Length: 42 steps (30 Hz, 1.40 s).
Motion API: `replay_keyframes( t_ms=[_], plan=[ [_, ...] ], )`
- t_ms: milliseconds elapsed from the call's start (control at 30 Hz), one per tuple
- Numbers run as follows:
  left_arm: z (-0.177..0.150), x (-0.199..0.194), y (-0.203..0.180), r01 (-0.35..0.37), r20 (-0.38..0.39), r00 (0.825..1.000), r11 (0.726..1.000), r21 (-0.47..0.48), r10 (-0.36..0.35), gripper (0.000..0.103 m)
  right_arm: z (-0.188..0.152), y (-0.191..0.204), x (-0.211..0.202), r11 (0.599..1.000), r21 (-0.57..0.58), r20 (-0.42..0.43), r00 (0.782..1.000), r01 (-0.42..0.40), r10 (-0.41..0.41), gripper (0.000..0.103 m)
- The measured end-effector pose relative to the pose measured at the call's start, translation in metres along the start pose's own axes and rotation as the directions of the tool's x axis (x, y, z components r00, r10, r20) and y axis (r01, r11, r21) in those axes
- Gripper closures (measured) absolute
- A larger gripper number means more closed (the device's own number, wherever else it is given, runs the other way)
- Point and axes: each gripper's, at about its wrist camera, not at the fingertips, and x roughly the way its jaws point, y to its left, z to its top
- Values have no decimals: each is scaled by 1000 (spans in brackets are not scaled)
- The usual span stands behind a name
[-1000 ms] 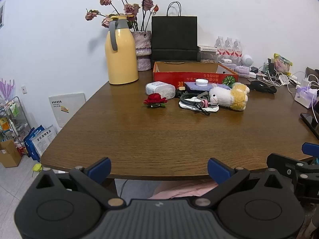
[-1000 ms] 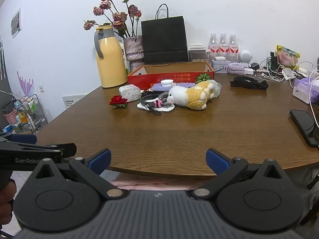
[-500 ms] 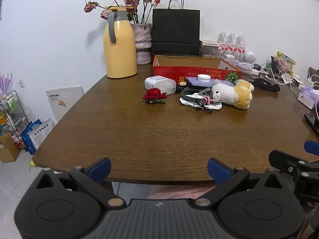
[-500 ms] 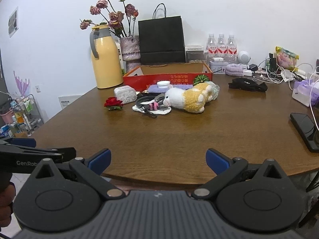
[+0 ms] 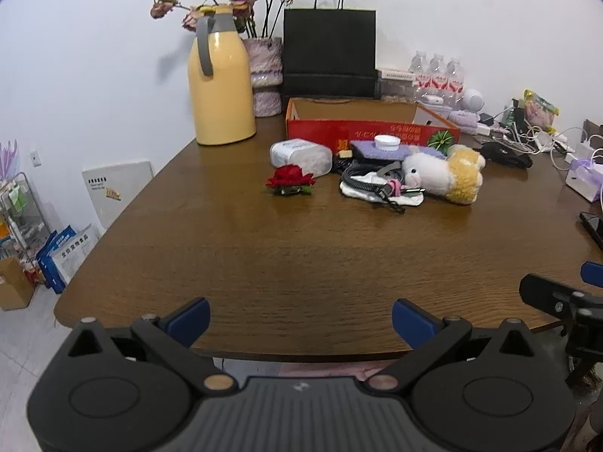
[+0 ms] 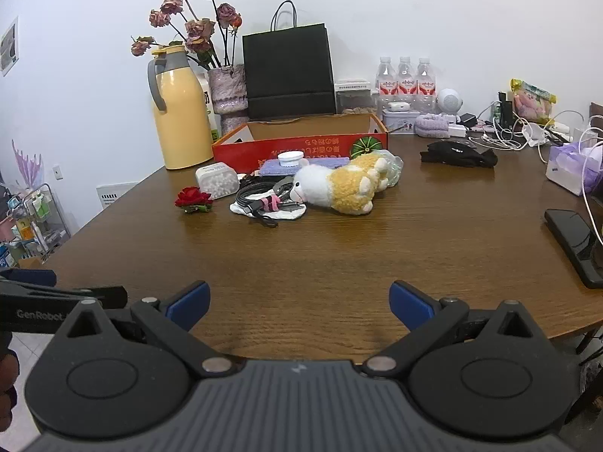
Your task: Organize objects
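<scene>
Both our grippers hang at the near edge of the table (image 5: 301, 263), released and holding nothing: the left gripper (image 5: 300, 318) at the bottom of its view, the right gripper (image 6: 299, 301) the same in its own. The things to organize lie well ahead, in the upper middle of each frame.

From left to right we see the red rose (image 5: 289, 181), the clear box of white pieces (image 5: 301, 156), the coiled cable on a white cloth (image 5: 377, 186) and the plush sheep (image 6: 339, 188). The sheep lies with its long axis across our view, head toward the left. We judge the left gripper is nearer the rose, the right one nearer the sheep.

Behind them the red cardboard box (image 6: 301, 147) stands open; what is inside we cannot tell.
</scene>
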Motion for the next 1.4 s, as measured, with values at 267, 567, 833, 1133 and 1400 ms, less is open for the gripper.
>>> replay_keyframes(
  t_ms=[267,567,833,1133,1400],
  plan=[
    [-5,-17,-1,-2,33,999,1000,3,2,0,-5,2,-12,1000,-18,20,1000,-5,5,0],
    [-8,-30,-4,-6,76,997,1000,18,5,0,-12,4,-26,999,-42,98,995,2,2,0],
    [-8,-22,1,51,93,994,998,-26,-48,0,-15,-3,-15,999,-48,59,998,-23,26,0],
    [3,21,4,78,63,995,995,-54,-75,11,-4,-23,15,1000,10,95,995,20,-21,0],
    [47,74,5,15,138,990,999,44,-21,8,22,-41,63,999,-27,145,989,29,-25,0]
  ],
)
